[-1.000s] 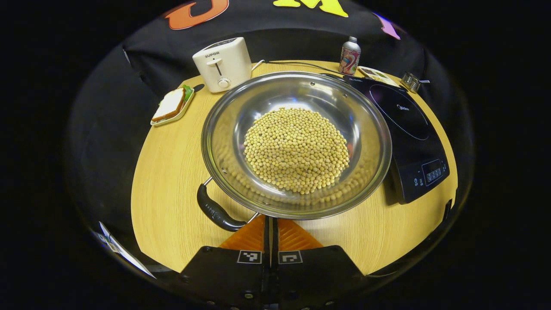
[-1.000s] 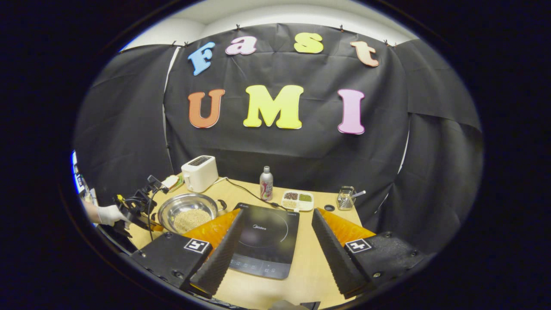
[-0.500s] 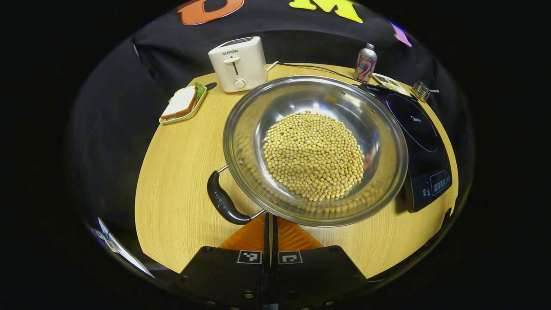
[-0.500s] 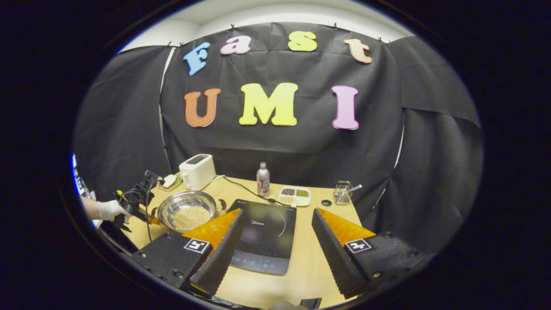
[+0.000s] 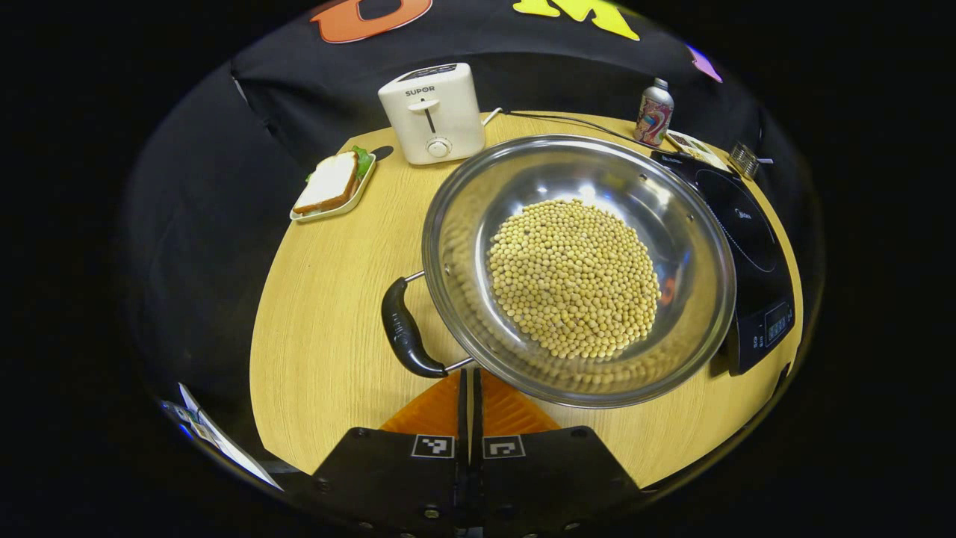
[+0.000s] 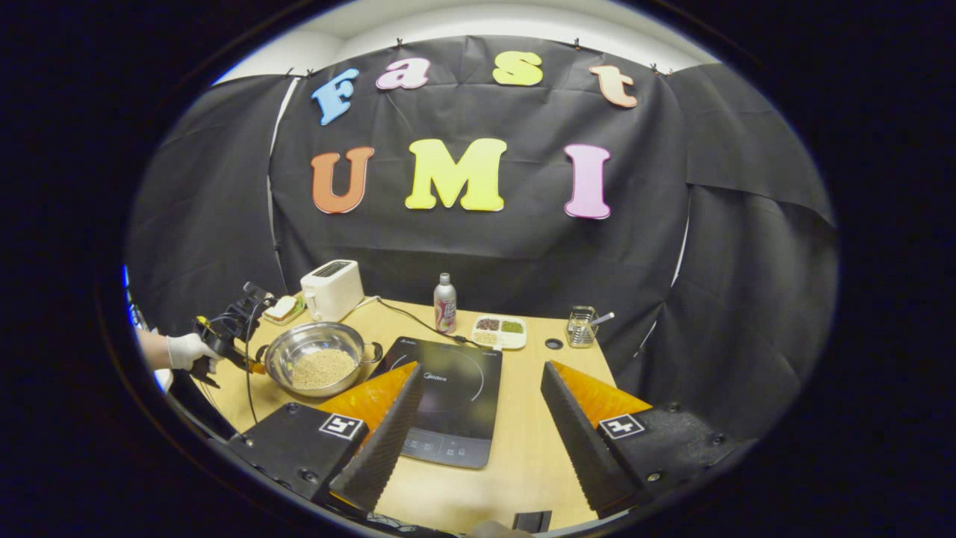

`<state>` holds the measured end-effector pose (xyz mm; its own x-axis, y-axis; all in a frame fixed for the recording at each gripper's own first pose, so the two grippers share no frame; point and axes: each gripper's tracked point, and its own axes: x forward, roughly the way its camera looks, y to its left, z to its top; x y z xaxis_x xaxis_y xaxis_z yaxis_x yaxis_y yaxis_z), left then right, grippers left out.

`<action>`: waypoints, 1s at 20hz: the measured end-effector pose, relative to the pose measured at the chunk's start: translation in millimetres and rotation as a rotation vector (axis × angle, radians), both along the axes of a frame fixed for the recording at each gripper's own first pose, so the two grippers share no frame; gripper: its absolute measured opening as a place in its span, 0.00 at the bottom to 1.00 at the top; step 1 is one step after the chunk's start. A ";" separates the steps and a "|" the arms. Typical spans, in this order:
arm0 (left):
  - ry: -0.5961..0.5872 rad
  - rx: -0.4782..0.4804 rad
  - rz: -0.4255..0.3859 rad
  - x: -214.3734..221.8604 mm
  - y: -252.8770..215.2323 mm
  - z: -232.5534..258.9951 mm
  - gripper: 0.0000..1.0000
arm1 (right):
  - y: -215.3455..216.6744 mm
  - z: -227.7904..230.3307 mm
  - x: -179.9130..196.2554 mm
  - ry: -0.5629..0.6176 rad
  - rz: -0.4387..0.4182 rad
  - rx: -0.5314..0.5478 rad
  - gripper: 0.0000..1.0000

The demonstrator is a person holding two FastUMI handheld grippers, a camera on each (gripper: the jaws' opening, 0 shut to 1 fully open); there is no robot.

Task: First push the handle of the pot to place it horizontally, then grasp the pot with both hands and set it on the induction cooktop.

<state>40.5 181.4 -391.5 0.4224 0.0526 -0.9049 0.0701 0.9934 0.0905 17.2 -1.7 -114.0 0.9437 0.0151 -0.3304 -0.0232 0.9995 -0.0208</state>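
Step one in hand — pushing the pot's handle round to horizontal. Left gripper point(image 5: 470, 388) has its fingers pressed together with nothing between them, tips just below the pot point(image 5: 579, 269) rim, right beside the lower end of the near handle point(image 5: 403, 332); contact with the wire leg looks likely but I can't confirm it. Right gripper point(image 6: 478, 418) is spread wide, holds nothing, and hangs above the front of the induction cooktop point(image 6: 448, 396).

Pot sits on the table point(image 5: 328, 299), left of the cooktop, its rim overlapping the cooktop's near edge in the left gripper view (touching or not — can't tell). Not yet lifted.

Next move, my read: finish nudging until the two handles line up left-right for the person, then open the left fingers for the near handle and bring the right over to the far handle point(image 6: 373, 351).

Materials:
- Pot: polished steel, wide shallow bowl, slick and reflective; black moulded loop handles on thin wire legs.
- Load: mound of small round pale beans point(image 5: 575, 280) — loose, will shift if tilted, so keep the lift level.
- Table: pale wood grain, smooth.
- Cooktop: flat glossy black glass, likely slippery under steel.
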 end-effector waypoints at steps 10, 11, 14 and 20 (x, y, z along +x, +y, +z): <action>-0.026 -0.015 0.039 26.8 26.4 0.1 0.10 | 9.5 1.3 -9.7 0.003 0.004 -0.035 1.00; -0.028 -0.016 0.038 28.8 28.0 -0.4 0.00 | 9.3 1.4 -10.1 0.003 0.001 -0.037 1.00; -0.030 -0.008 0.040 33.8 36.9 -2.6 0.00 | 10.6 0.9 -12.9 0.008 -0.010 -0.037 1.00; -0.042 -0.028 0.033 46.9 43.0 -4.9 0.00 | 21.6 -2.9 -12.8 0.029 -0.012 -0.046 1.00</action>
